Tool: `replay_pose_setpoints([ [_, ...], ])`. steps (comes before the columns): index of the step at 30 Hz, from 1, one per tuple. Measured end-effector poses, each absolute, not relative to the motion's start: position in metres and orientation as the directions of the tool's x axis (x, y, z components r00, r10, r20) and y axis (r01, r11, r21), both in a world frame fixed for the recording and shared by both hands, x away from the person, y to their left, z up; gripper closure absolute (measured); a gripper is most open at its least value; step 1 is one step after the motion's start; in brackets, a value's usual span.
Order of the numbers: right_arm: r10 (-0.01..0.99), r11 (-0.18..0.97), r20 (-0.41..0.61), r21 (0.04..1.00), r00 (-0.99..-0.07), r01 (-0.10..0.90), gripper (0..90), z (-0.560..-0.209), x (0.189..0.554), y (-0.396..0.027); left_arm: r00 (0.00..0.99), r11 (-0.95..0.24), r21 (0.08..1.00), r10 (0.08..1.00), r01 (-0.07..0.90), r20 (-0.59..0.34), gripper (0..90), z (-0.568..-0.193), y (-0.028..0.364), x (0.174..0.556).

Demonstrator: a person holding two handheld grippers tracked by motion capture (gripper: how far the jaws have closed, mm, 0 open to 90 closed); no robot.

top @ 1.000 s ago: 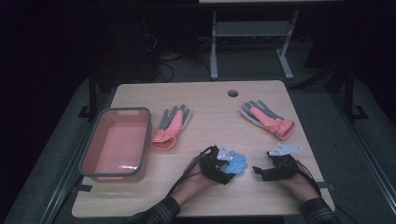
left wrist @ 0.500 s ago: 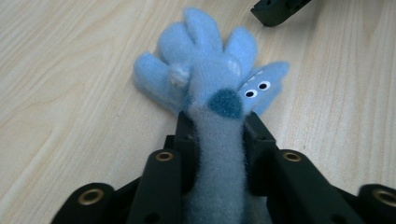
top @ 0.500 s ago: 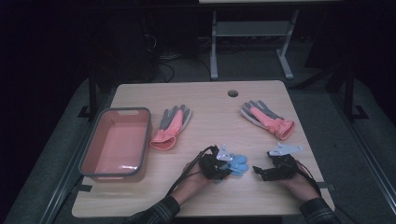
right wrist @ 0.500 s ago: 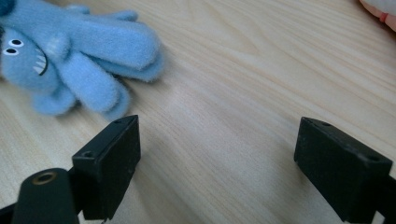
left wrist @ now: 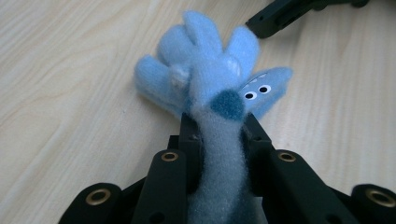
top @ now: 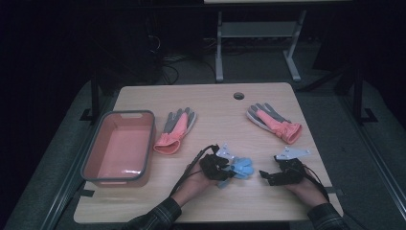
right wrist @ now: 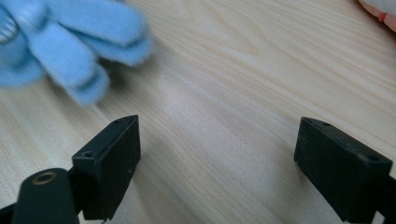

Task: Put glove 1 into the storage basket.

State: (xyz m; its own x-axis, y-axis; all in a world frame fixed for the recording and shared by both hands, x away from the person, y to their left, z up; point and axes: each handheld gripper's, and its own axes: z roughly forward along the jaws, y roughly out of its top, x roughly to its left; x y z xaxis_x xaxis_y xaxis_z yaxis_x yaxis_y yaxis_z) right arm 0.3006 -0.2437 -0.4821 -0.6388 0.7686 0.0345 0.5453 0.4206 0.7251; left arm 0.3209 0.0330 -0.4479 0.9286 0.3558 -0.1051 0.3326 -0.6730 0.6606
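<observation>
Salmon-pink tub [top: 98,148] with grey rim, seemingly bare inside

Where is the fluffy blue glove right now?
In the high view the blue glove lies near the table's front edge, between the two grippers, pinched in the left gripper; the left gripper view shows the jaws squeezing it.

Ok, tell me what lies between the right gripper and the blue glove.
Nothing but bare table. In the high view a short stretch of wood separates the right gripper from the blue glove; the right gripper view shows the same bare wood.
</observation>
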Motion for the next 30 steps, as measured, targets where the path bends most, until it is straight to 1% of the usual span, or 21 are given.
replay_pose_setpoints([
  [6, 0.768, 0.421, 0.034, 0.725, -0.639, 0.545, 14.3, -0.482, 0.301, -0.244, 0.917, -0.644, 0.675, 0.377, 0.359, -0.127, 74.9, -0.436, 0.044, 0.323],
  [12, 0.769, 0.421, 0.035, 0.725, -0.639, 0.545, 14.3, -0.482, 0.301, -0.244, 0.91, -0.633, 0.679, 0.395, 0.37, -0.128, 75.0, -0.42, 0.06, 0.328],
  [18, 0.769, 0.42, 0.036, 0.725, -0.638, 0.546, 14.3, -0.482, 0.301, -0.244, 0.886, -0.587, 0.701, 0.44, 0.406, -0.145, 75.1, -0.407, 0.081, 0.335],
  [30, 0.768, 0.42, 0.036, 0.725, -0.639, 0.545, 14.3, -0.482, 0.301, -0.244, 0.84, -0.53, 0.718, 0.523, 0.452, -0.142, 75.0, -0.386, 0.121, 0.343],
])
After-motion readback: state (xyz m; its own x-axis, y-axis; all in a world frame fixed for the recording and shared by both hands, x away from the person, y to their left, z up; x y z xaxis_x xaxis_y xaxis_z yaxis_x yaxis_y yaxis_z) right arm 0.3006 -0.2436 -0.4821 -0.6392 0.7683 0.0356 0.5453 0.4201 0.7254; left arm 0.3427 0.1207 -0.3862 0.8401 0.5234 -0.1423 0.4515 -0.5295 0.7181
